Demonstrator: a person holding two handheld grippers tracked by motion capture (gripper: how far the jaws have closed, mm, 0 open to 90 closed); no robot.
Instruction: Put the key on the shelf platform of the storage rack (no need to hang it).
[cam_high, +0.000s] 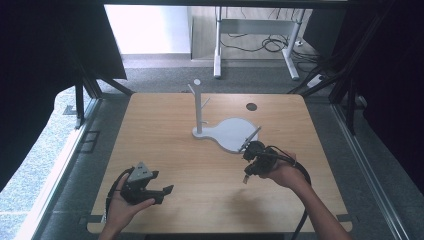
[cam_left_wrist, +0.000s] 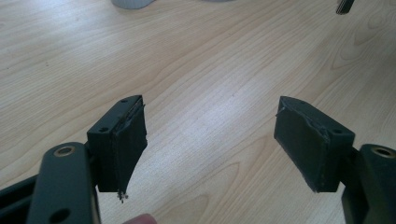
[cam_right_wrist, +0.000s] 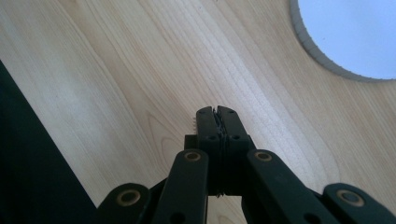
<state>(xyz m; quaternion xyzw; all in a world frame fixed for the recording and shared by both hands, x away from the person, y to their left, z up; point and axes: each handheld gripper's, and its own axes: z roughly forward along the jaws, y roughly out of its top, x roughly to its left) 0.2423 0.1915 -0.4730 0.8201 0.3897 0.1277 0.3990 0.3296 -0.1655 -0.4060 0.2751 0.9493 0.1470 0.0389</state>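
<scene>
Scene: a person at a wooden table works a two-jaw tool in each hand.
Right gripper: held above the table's right half, jaws pressed together on a small flat thing with a toothed edge; most of it is hidden between the pads, and what it is cannot be made out.
Left gripper: near the table's front left, jaws spread wide, with bare wood between them.
White stand: an upright post with pegs on a rounded flat base, just beyond the right gripper.
Cut off: the base's rim runs out of the right gripper view.
Far edge: a dark round mark, too small to identify.
</scene>
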